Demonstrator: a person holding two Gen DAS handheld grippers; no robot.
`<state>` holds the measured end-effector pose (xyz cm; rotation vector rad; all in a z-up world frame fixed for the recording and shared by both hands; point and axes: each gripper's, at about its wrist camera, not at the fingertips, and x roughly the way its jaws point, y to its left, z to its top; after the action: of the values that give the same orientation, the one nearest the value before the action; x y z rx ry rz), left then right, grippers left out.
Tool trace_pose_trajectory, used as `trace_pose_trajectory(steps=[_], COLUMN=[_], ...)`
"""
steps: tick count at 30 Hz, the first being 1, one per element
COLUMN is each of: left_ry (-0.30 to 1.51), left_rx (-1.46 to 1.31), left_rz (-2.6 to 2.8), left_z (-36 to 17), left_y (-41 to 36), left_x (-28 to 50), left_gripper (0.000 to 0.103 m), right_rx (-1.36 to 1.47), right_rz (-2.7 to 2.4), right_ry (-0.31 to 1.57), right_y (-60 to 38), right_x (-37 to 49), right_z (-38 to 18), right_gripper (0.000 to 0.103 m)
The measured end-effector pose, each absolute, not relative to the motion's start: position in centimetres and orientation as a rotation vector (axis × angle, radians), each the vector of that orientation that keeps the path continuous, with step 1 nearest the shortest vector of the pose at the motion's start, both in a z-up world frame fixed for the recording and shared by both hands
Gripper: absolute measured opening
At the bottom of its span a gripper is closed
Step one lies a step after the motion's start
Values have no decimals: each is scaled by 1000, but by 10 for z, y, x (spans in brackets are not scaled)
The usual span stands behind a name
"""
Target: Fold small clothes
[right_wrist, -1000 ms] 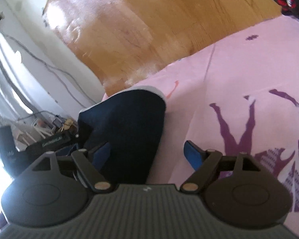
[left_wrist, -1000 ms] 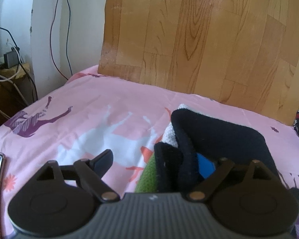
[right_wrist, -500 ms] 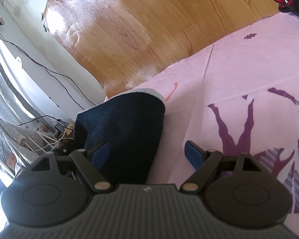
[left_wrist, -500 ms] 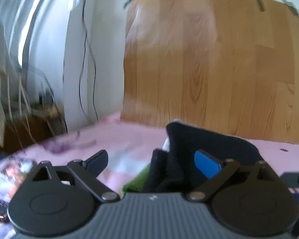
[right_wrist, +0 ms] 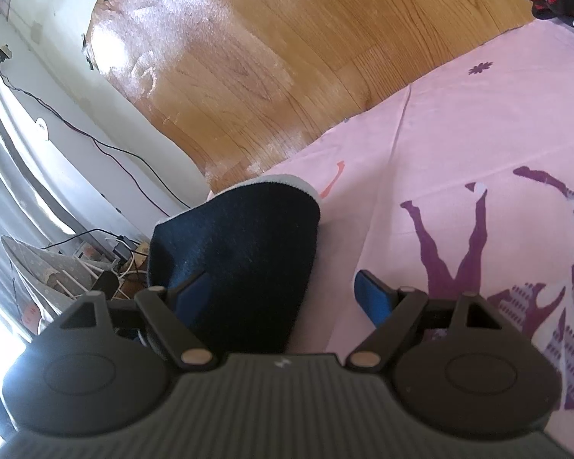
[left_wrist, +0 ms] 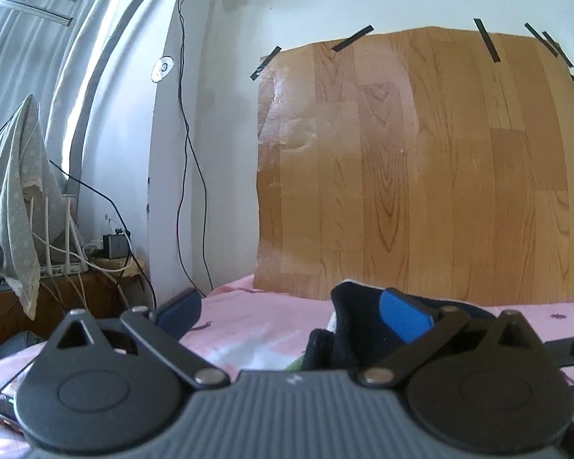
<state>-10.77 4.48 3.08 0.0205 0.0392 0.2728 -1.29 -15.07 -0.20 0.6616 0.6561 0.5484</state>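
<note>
Cloth (left_wrist: pixel 354 329), dark and folded, lies on the pink sheet (left_wrist: pixel 248 321) just ahead of our left gripper (left_wrist: pixel 287 311), nearer its right finger (left_wrist: pixel 401 321) than its left. We see the jaws opening wide, and neither pad presses the fabric, so our left side has let go. A green edge (left_wrist: pixel 296 363) peeks out under the dark layer, close to the gripper body.

From our right gripper (right_wrist: pixel 283 294) the same cloth (right_wrist: pixel 245 252) sits between the fingers, lying against the left finger (right_wrist: pixel 189 294) and clear of the right one (right_wrist: pixel 375 298). These jaws stand apart too, gripping nothing. A phone (left_wrist: pixel 4 405) lies to the left of our left gripper, and a wood-patterned board (left_wrist: pixel 421 172) stands ahead of it, past the cloth.
</note>
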Motion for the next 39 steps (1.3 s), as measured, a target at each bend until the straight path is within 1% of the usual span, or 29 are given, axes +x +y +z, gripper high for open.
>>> trace_pose_trajectory(steps=[5, 11, 16, 18, 22, 32, 39], left_ry=[63, 94, 358, 419, 474, 517, 433], left_rx=[47, 10, 4, -31, -69, -71, -18], left_rz=[280, 284, 247, 236, 260, 285, 284], left_z=[30, 29, 34, 38, 46, 54, 66], left_y=[40, 47, 53, 61, 75, 85, 75], left_x=[-104, -103, -84, -85, -88, -85, -95], left_gripper=[103, 103, 103, 103, 103, 103, 103], right_rx=[676, 690, 691, 692, 692, 695, 696], right_rz=[554, 561, 566, 565, 565, 566, 566], right_ry=[652, 648, 647, 646, 645, 644, 644], right_y=[-152, -153, -154, -153, -153, -153, -153], right_x=[-13, -13, -13, -13, -13, -13, -13], right_z=[-2, -3, -3, -3, -3, -3, -3], right_gripper=[85, 86, 86, 86, 87, 87, 87])
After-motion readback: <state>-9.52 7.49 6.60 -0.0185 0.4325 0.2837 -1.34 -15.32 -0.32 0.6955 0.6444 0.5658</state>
